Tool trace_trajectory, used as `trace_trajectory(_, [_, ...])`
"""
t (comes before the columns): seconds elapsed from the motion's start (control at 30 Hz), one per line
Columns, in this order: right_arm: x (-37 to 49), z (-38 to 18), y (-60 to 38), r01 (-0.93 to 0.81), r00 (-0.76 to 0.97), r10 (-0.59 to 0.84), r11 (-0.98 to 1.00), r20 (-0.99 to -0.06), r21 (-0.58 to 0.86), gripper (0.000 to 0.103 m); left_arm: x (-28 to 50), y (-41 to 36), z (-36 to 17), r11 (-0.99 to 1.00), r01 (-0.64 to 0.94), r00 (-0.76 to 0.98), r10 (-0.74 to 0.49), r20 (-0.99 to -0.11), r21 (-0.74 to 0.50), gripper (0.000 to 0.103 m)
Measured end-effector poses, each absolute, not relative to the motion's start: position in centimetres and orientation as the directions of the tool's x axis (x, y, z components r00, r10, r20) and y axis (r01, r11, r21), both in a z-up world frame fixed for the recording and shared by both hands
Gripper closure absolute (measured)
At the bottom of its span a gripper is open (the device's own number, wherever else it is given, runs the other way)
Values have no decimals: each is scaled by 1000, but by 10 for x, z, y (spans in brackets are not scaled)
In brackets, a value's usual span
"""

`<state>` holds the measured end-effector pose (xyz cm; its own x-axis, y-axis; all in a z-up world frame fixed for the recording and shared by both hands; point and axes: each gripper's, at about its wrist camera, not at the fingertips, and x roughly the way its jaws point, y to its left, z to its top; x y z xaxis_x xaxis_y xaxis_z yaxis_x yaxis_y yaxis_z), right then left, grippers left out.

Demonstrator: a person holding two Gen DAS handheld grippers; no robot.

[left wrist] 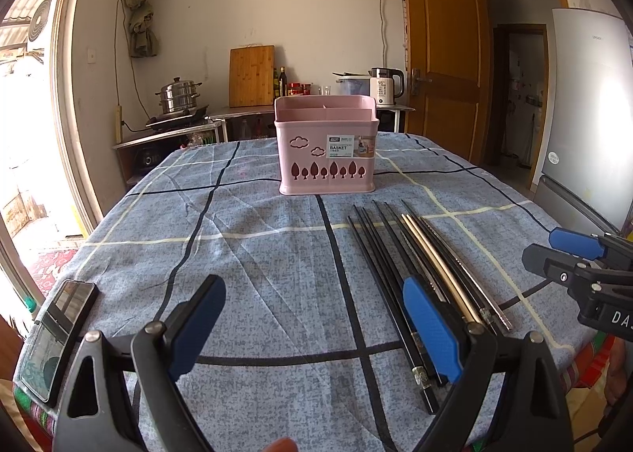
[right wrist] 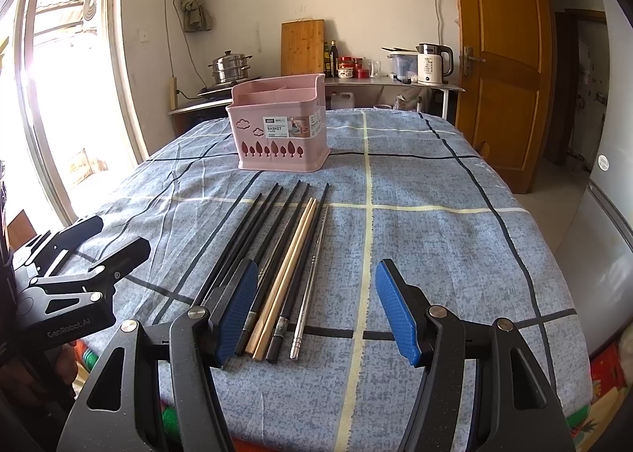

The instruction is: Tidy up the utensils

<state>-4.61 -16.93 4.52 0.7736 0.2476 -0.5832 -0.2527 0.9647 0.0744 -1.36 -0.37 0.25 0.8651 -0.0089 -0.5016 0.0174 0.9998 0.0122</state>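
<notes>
Chopsticks (right wrist: 285, 262) lie in a loose fan on the tablecloth (right wrist: 435, 238), none in the pink basket (right wrist: 281, 127) yet, so I judge the job is at its start: first pick.

My right gripper (right wrist: 316, 309) is spread wide, empty, hovering low; its left pad (right wrist: 237, 313) overlaps the near ends of the black sticks, while the wooden pair (right wrist: 294, 254) and the steel stick (right wrist: 312, 282) show in the gap, toward 11 o'clock. My left gripper (left wrist: 312, 329) is also wide and empty; in its view the bundle runs from approx 3 o'clock up to 1, partly behind its right pad (left wrist: 433, 333).

Basket stands upright at 12 in both views, well apart from the sticks, dividers showing at the top. A phone (left wrist: 59, 333) lies at 9 o'clock by the table edge.

Next move, imo: drop the right gripper over a few sticks near their ends and close. They're thin, flat on cloth and crowded, so pads must go low w/o scattering the rest.
</notes>
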Motion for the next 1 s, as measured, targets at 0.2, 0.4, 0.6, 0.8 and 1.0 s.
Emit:
trace_trajectory(0.2, [-46, 46, -170, -253, 773, 249, 964, -583, 76, 41, -12, -3, 3, 1000, 20, 860, -15, -510, 4, 10])
trace_trajectory(0.4, [-45, 45, -170, -253, 771, 248, 965, -586, 76, 41, -8, -2, 1, 1000, 19, 856, -9, -517, 13, 10])
trace_trajectory(0.6, [-37, 41, -171, -252, 762, 248, 965, -598, 79, 41, 5, 0, -2, 999, 33, 840, -20, -542, 14, 10])
trace_trajectory(0.8, [-16, 37, -173, -246, 744, 241, 966, -623, 80, 41, 34, 4, -7, 999, 34, 807, -15, -590, 21, 10])
trace_trajectory(1.0, [17, 33, -169, -254, 707, 246, 963, -664, 86, 41, 71, 2, -12, 997, 82, 752, -60, -656, 3, 15])
